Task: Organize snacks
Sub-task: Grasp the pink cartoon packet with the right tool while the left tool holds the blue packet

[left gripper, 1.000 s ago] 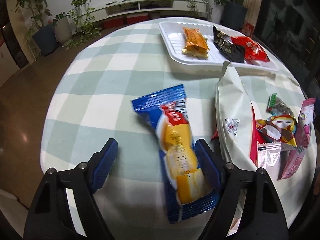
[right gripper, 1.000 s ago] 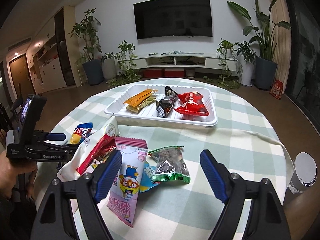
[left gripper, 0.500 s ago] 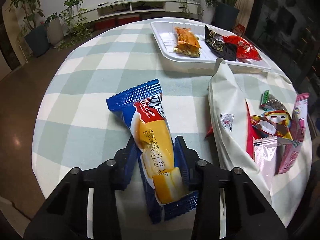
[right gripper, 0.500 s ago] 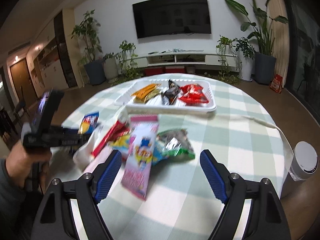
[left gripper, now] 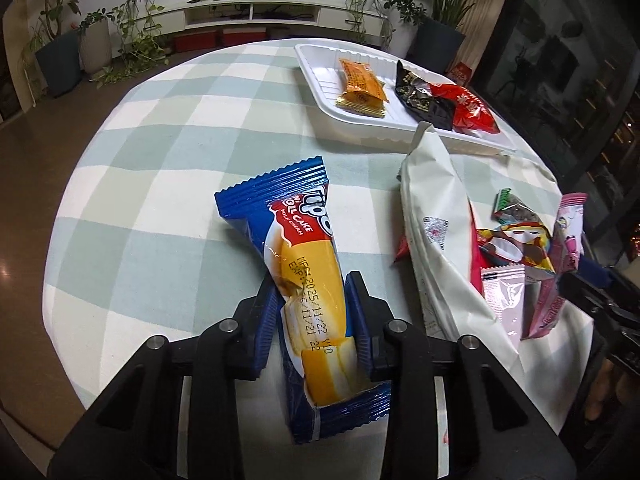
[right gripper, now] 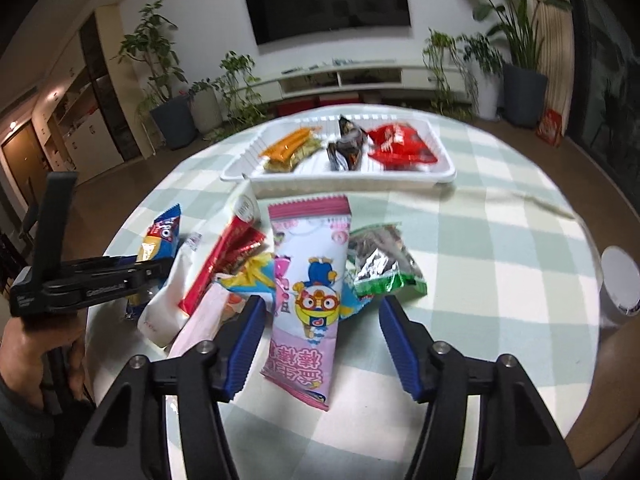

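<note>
A blue and yellow roll cake packet [left gripper: 296,248] lies on the checked tablecloth. My left gripper [left gripper: 314,292] is closing on its near half, and both blue pads press its sides. In the right wrist view a pink cartoon snack packet [right gripper: 310,264] lies lengthwise between the fingers of my right gripper [right gripper: 320,308]. Those jaws are closing, with gaps still on both sides of the packet. The white tray [left gripper: 316,76] at the far side holds an orange packet [left gripper: 362,88], a black one [left gripper: 420,100] and a red one [left gripper: 468,108].
A white bag [left gripper: 436,216] lies beside a pile of loose snacks, among them a green packet [right gripper: 384,264] and a red packet [right gripper: 224,264]. A white lidded cup [right gripper: 620,284] stands off the table's right edge. Potted plants and a TV shelf line the far wall.
My left gripper went from wide open around the roll cake packet to pressing on it. My right gripper dipped toward the pink packet and its jaws narrowed.
</note>
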Demonstrator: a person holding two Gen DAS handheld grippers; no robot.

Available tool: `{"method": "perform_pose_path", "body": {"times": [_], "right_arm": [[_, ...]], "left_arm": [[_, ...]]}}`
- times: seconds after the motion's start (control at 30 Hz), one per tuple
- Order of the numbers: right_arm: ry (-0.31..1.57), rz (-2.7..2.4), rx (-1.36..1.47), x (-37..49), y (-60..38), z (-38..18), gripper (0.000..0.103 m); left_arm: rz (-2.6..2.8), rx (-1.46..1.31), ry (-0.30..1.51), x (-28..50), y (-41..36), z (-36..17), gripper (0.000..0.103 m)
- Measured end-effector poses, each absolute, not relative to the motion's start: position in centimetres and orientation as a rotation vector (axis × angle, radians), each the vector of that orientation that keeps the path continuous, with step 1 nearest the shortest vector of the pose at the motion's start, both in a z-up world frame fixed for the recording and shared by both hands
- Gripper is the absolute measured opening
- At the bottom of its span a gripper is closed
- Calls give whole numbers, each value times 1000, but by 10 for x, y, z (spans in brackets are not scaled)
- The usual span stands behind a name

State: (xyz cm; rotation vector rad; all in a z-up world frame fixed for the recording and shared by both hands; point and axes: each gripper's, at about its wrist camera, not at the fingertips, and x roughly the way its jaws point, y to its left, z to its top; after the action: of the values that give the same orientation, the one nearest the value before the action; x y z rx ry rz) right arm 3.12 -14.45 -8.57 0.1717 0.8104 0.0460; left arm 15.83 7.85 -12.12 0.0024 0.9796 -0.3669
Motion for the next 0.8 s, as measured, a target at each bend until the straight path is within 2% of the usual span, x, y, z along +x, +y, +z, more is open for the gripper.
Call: {"method": "perform_pose_path", "body": {"times": [0.17,0.27,0.47,0.8], "right_arm": [[833,61,180,36,-145,-92,53],[842,68,200,37,-148,-95,52],[845,80,208,35,-148,-95,42],[877,48,206,29,-149,-94,42]], "left_arm": [[-389,3,982,155,74,-121,30],[-396,0,982,154,74,-121,30],[-403,2,983,153,72,-121,30],[-405,2,984,153,73,-121,30]]}}
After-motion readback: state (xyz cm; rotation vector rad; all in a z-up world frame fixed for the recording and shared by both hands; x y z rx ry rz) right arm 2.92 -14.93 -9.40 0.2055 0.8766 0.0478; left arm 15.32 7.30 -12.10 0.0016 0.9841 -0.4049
